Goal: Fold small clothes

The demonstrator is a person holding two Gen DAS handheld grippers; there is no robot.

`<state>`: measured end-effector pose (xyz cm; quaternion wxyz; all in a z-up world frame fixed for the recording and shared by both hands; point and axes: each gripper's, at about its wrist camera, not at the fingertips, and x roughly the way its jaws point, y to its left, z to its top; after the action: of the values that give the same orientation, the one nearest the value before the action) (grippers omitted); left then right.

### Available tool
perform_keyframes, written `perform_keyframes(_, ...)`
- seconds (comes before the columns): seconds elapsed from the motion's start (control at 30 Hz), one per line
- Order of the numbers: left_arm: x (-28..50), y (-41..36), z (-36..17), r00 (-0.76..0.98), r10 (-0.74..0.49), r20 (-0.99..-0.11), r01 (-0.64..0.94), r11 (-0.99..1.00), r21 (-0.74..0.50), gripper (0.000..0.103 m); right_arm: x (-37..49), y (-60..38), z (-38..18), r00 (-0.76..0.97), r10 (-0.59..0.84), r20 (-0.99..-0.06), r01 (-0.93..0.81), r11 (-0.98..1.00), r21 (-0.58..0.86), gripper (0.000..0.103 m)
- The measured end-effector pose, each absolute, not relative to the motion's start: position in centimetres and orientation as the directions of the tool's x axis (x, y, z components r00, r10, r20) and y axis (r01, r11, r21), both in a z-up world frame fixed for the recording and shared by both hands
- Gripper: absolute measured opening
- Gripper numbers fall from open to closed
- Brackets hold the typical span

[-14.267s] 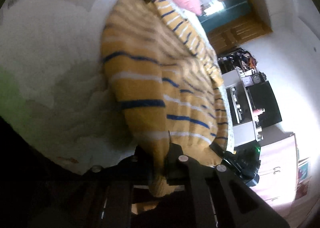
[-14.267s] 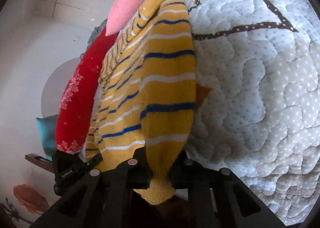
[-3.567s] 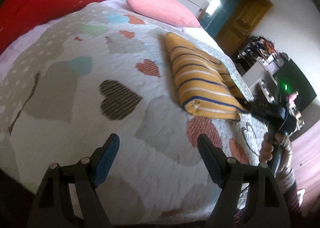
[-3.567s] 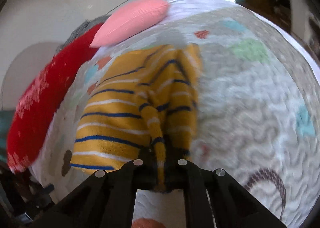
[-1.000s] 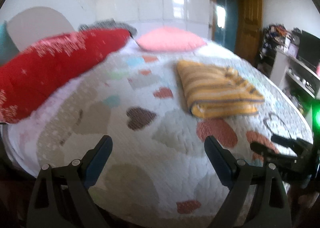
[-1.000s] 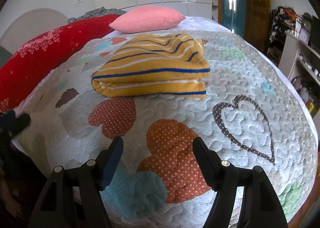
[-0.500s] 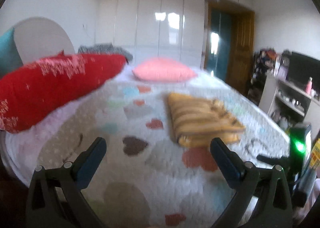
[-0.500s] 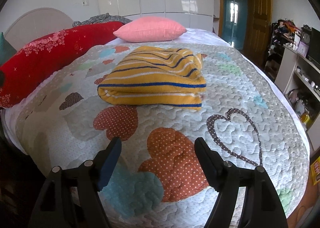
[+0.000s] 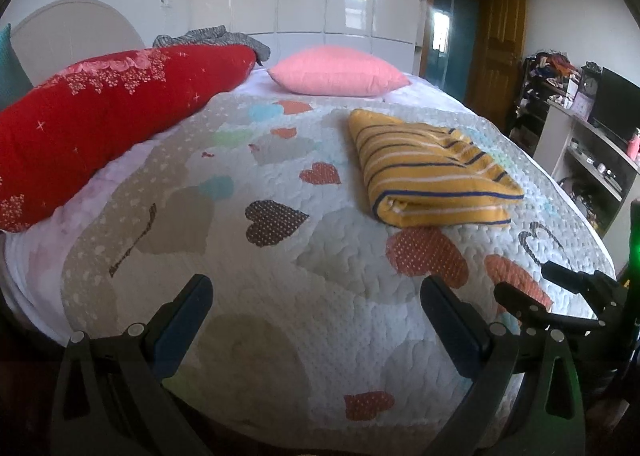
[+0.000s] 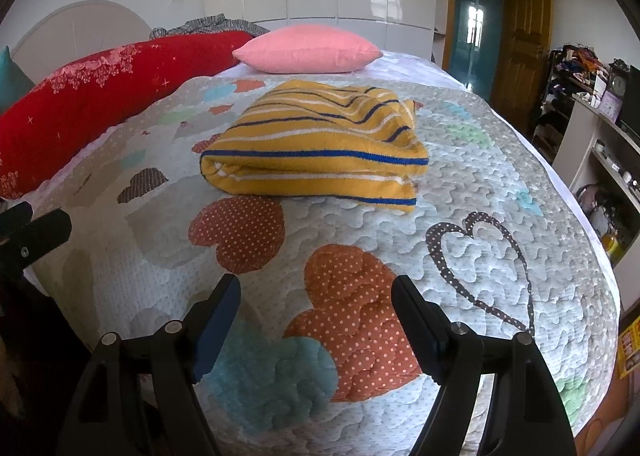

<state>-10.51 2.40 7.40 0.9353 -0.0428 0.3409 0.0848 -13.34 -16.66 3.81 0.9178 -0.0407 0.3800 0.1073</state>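
Sweater (image 10: 316, 143) is the whole story here, but starting from the tools: the left tool (image 9: 316, 320) hangs over the near edge of the bed with its jaws spread wide and nothing between them, and the right tool (image 10: 316, 320) is the same deal, wide open, empty, parked over the orange dotted hearts on the quilt (image 10: 500, 183). In the left view you can see the right tool (image 9: 560, 296) sitting off to that side, so the two are near each other at the foot end.

From both tools the yellow striped sweater lies ahead, up the bed toward the pink pillow (image 10: 308, 49), well apart from either set of fingers. It's a flat folded bundle, rounded fold edge facing the tools, long axis running roughly across the bed in the right view. From the left tool it sits ahead and to the right (image 9: 432, 175), so I'd say the right hand is the nearer one and more squarely lined up with it. Red bolster (image 9: 100, 119) runs along the far left, out of the way.

Looks pretty much done to me. If anything's left, it's one more fold or a tidy, and that'd mean reaching forward with the right tool first.
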Motion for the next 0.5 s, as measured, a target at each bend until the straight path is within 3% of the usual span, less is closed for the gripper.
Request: perform_keyframes(0.5,-9.8,2.8,5.9,0.714,0.098,-0.693,-0.174,0.984,-0.041,0.103,-13.2,-15.6,3.1,0.677,0.157,-0.719,-0.248,0.969,-0.022,0.083)
